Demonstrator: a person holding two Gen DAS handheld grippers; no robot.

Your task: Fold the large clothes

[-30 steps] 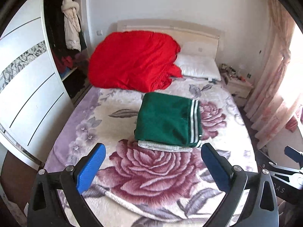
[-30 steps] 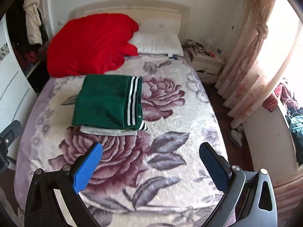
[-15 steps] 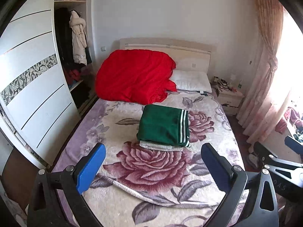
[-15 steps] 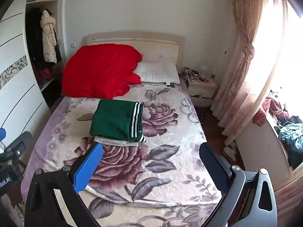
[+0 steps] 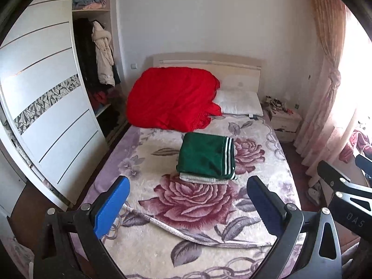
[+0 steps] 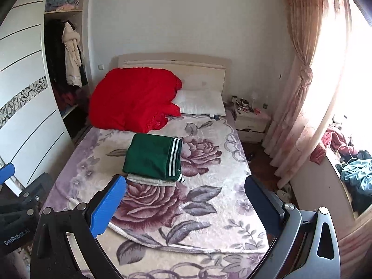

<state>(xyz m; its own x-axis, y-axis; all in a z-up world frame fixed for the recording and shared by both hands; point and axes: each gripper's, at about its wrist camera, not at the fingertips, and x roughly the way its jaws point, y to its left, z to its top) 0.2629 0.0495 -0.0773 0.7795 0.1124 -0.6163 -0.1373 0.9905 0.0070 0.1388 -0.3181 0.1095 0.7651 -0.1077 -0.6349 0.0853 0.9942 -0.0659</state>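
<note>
left gripper [image 5: 187,205] agape, empty | right gripper [image 6: 184,203] likewise | green garment [image 5: 205,157] folded well ahead, stacked on probably a towel — seemingly finished

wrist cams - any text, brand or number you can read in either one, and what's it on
"DAS": on the black body of the right gripper, seen at the right edge of the left wrist view; it may be part of a longer word.
"GenRobot.AI": on the black body of the left gripper, at the lower left edge of the right wrist view.
The small items on the nightstand are too small to read.
Nothing legible on the folded green garment or the bedspread.
</note>
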